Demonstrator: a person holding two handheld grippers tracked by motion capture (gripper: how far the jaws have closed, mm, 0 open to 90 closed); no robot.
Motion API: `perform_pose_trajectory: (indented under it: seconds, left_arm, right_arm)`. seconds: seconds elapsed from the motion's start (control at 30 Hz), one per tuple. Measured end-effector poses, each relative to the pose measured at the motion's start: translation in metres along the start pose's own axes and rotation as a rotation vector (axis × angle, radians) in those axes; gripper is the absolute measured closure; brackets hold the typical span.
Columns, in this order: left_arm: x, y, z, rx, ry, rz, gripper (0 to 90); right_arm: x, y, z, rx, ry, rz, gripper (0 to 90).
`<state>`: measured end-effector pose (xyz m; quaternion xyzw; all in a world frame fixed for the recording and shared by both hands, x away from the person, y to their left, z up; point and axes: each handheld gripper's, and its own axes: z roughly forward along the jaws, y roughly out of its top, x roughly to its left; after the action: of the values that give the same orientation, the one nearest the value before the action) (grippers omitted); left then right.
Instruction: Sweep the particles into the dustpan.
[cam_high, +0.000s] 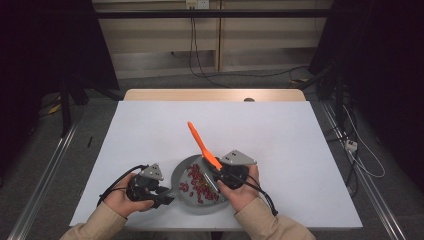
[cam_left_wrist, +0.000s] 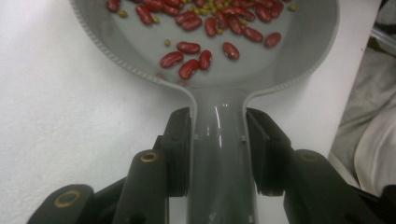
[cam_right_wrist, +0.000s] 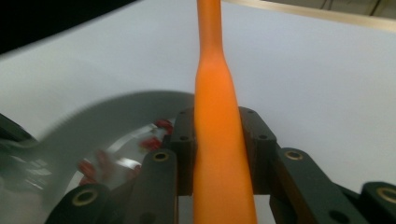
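Beans lie scattered in the grey pan, left gripper clamping its handle, right gripper pinching the orange spatula; stirring seems midway.

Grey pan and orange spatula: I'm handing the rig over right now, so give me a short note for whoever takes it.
Left gripper: shut on the grey pan's handle, holding the grey pan on the white table.
Right gripper: shut on the orange spatula; its long end points up and away over the table, and its other end is at the pan.
Red beans, with some small yellow bits, lie loose in the pan.
Done: both tools gripped, beans in the pan.
Left: probably stirring the beans; how far that has got cannot be told. Keep the pan steady.
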<state>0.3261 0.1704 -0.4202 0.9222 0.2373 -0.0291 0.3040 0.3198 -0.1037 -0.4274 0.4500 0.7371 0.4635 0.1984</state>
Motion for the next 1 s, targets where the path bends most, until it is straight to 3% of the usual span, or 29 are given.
perform_pose_trajectory:
  seconds: [0.03,0.07,0.1,0.27,0.4,0.47,0.53,0.67,0.77,0.83,0.87,0.93,1.0]
  left_arm:
    - [0.000,0.000,0.000,-0.001,0.001,-0.005,63.0]
    - [0.001,0.000,0.000,-0.004,0.003,0.001,63.0]
    - [0.001,0.001,0.000,-0.014,0.009,-0.001,63.0]
    - [0.002,0.004,0.004,-0.026,0.021,-0.016,62.9]
    - [0.003,0.004,0.003,-0.025,0.024,-0.011,62.9]
    - [0.002,0.004,0.004,-0.037,0.026,-0.030,62.8]
    - [0.003,0.006,0.005,-0.037,0.031,-0.031,62.8]
    - [0.004,0.009,0.006,-0.035,0.037,-0.054,62.7]
    - [0.004,0.011,0.010,-0.054,0.059,-0.067,62.7]
    - [0.005,0.013,0.010,-0.062,0.075,-0.072,62.8]
    - [0.006,0.013,0.010,-0.069,0.081,-0.075,62.7]
    - [0.008,0.012,0.011,-0.078,0.087,-0.088,62.6]
    - [0.009,0.011,0.011,-0.078,0.080,-0.083,62.5]
  right_arm:
    - [0.002,0.002,0.002,0.004,0.001,-0.006,70.9]
    - [0.005,0.004,0.003,0.005,-0.010,-0.052,70.8]
    - [0.007,0.006,0.003,0.000,-0.007,-0.066,70.9]
    - [-0.001,0.011,0.004,-0.002,0.014,-0.015,70.9]
    - [-0.017,0.014,-0.001,-0.027,-0.035,-0.022,70.9]
    - [-0.025,0.010,-0.003,-0.016,-0.070,-0.029,70.9]
    - [-0.028,0.002,-0.001,0.009,-0.076,-0.021,70.9]
    - [-0.019,-0.004,0.004,-0.003,-0.054,-0.014,70.5]
    - [-0.010,0.004,0.007,-0.014,0.010,0.024,70.9]
    - [-0.001,0.008,0.009,-0.011,0.017,-0.032,70.9]
    - [0.000,0.009,0.010,-0.021,0.036,-0.026,70.9]
    - [-0.001,0.012,0.009,-0.040,0.052,-0.017,70.9]
    - [-0.007,0.015,0.007,-0.050,0.036,0.001,70.9]
